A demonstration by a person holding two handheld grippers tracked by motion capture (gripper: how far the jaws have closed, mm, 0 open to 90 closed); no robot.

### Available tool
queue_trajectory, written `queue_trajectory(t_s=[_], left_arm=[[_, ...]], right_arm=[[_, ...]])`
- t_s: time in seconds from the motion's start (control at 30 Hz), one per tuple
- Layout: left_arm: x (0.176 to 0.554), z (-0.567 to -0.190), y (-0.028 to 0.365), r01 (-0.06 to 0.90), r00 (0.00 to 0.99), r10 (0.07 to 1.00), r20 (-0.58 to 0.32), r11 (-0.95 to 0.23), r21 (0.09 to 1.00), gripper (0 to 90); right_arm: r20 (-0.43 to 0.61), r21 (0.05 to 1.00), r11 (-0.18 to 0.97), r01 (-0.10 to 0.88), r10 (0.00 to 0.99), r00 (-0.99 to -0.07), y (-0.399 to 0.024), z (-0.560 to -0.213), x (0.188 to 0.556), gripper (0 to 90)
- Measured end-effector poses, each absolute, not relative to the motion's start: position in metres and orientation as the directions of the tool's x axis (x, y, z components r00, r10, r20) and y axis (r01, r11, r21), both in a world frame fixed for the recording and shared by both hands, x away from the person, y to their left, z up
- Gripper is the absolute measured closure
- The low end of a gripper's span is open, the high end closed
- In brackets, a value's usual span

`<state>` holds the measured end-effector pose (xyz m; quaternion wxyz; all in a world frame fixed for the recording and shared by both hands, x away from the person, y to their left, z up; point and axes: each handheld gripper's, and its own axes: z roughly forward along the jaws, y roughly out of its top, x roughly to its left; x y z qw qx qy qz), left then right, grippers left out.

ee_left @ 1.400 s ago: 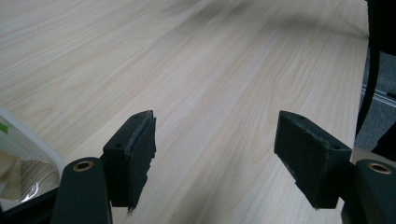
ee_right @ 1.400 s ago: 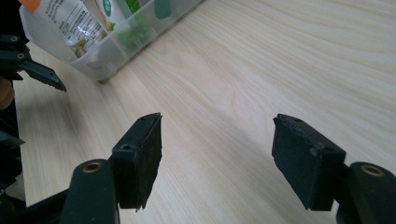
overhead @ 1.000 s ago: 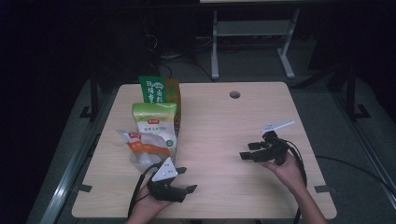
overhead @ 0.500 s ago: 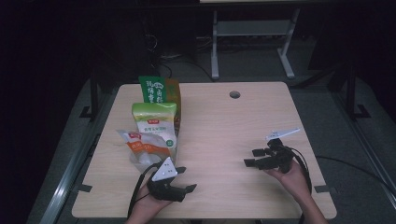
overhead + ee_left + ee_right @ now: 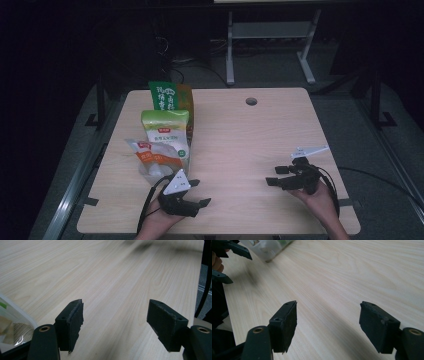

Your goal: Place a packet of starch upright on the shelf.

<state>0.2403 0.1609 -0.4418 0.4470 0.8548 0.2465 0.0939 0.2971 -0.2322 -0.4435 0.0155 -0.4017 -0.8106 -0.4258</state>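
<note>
Three snack packets lined up along the left side of the wooden table [image 5: 240, 135], presumably staged there within easy reach of the left hand: a clear bag [image 5: 156, 161] with an orange band nearest the front edge, a pale green pouch [image 5: 166, 131] standing just behind and touching it, a dark green packet [image 5: 165, 96] upright near the far left corner. Left gripper [image 5: 196, 192] parked low by the front edge, just beside the clear bag, jaws spread wide with only bare wood between, probably poised for that bag. Right gripper [image 5: 274, 176] well apart near the front right corner, aimed leftward across the table, jaws just opened a little further, nothing between them. Light wood-grain top, a round cable hole [image 5: 251, 101] near the far edge. Dark room beyond, grey floor, a metal stand [image 5: 270, 35] behind.
</note>
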Motion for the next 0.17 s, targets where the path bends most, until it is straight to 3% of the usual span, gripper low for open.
queue_trajectory(t_s=[0.17], left_arm=[[0.2398,-0.4416,0.1594,0.331,0.867,0.495,-0.059,-0.482,0.811,29.1]], right_arm=[[0.366,0.690,0.296,0.660,0.644,-0.671,-0.2313,-0.4470,0.2850,28.8]])
